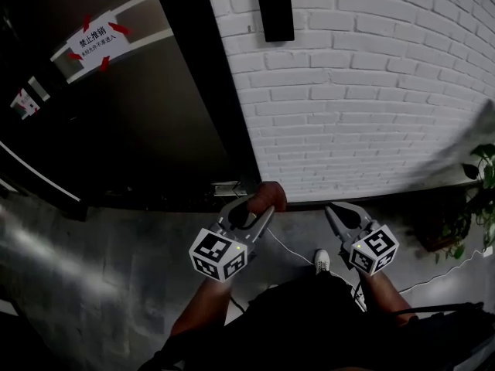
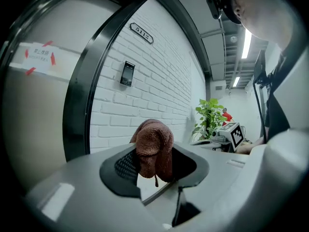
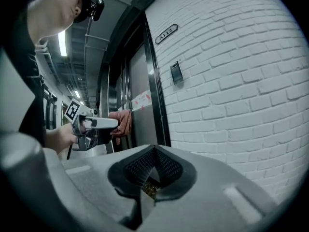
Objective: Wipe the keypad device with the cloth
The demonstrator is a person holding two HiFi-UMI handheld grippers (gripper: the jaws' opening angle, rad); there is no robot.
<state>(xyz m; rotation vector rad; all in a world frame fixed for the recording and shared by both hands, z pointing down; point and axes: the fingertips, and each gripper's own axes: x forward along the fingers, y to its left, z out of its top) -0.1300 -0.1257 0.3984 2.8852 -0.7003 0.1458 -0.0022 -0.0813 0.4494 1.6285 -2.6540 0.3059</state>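
The keypad device (image 1: 275, 11) is a small black panel high on the white brick wall, also visible in the left gripper view (image 2: 127, 74) and the right gripper view (image 3: 176, 72). My left gripper (image 1: 259, 209) is low, near the floor line, far below the device, and shut on a crumpled brown cloth (image 1: 267, 195). That cloth (image 2: 153, 141) bulges out between the jaws of the left gripper (image 2: 154, 157). To its right, my right gripper (image 1: 333, 210) is shut with nothing in it; its jaws (image 3: 153, 152) meet in a point. From there the left gripper (image 3: 94, 127) with the cloth (image 3: 123, 122) shows at the left.
A dark door with a black frame (image 1: 209, 91) stands left of the brick wall and carries a red-and-white notice (image 1: 94, 41). A number plate (image 2: 141, 33) is above the device. A potted plant (image 1: 479, 199) stands at the right. A white cable (image 1: 290, 250) lies on the floor.
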